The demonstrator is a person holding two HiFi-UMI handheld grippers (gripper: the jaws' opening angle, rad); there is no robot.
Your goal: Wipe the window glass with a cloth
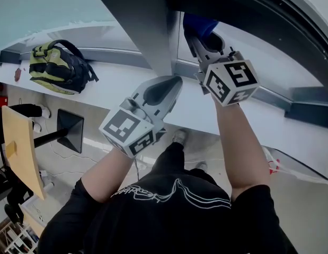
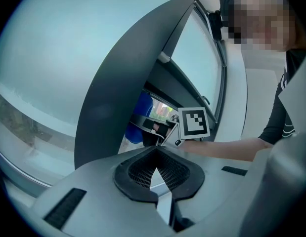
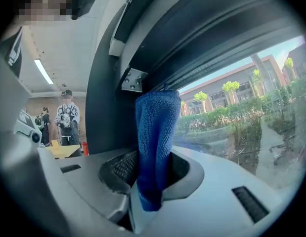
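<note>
The right gripper (image 3: 153, 174) had its jaws closed on a blue microfibre cloth (image 3: 155, 147), with the ribbed pads pressing it from both sides. The cloth's long axis ran along the jaws. A short tail stuck out behind the pads toward the camera. The longer part stood straight out past the fingertips, and its folded end pointed at the dark upper frame (image 3: 202, 38) of the window. A small metal bracket (image 3: 134, 79) sat just to the left of that end.

The window glass (image 3: 241, 117) lay beyond the fingertips and to their right, showing hedges and buildings outside. It was not clear whether the cloth's end pressed on the pane. A dark mullion (image 3: 106, 117) rose just to the left of the fingers.

In the head view, the right gripper (image 1: 203, 33) was raised against the pane (image 1: 259, 52), with the cloth (image 1: 200, 24) at its tip beside the mullion (image 1: 142, 20).

The left gripper (image 2: 155, 174) had its jaws together at the tips with nothing between them. It pointed up at the same mullion (image 2: 123, 83), which stood straight ahead of its fingers. The cloth (image 2: 140, 120) showed past the fingertips, slightly to their left. In the head view, this gripper (image 1: 171, 83) hung over the white sill (image 1: 206, 110), lower than the right one. A black and yellow backpack (image 1: 58, 66) lay on the sill, well off to the left of its fingers.
</note>
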